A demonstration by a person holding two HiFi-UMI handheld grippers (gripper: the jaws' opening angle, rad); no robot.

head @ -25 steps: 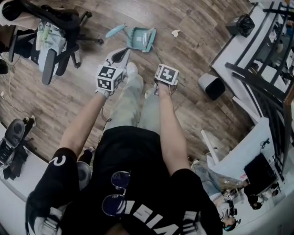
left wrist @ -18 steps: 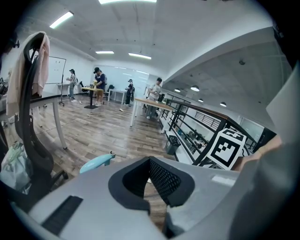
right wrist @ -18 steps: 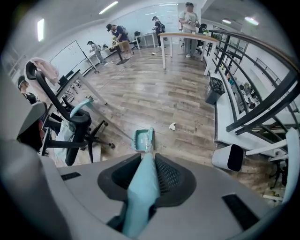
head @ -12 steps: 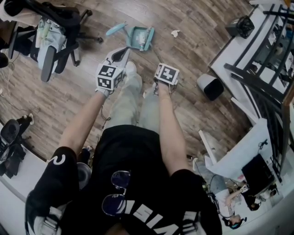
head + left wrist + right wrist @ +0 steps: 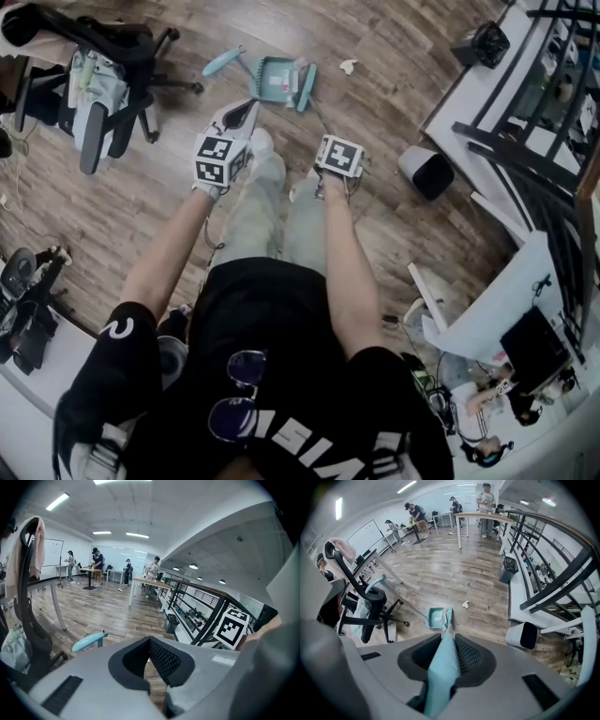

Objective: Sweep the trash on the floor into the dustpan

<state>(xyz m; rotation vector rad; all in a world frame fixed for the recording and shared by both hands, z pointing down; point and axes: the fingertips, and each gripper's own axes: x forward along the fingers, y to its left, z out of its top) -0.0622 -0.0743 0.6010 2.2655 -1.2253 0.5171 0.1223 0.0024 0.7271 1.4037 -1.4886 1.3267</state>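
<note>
Trash, a small pale scrap (image 5: 348, 67), is seen on the wooden floor (image 5: 150, 202) near the top of the head view, just right of the teal dustpan (image 5: 272, 79) and apart from it. The dustpan's pale blue grip (image 5: 220, 63) is shown to its left. The right tongs (image 5: 448, 644) are closed on the teal handle of a broom (image 5: 442, 670). The broom's brush end is set at the dustpan's right edge. The left tongs (image 5: 147, 641) are drawn together at the tips, and nothing is held between them. A black office chair (image 5: 103, 89) is placed at the upper left of the frame, and a white bin (image 5: 427, 172) lies at the right.
</note>
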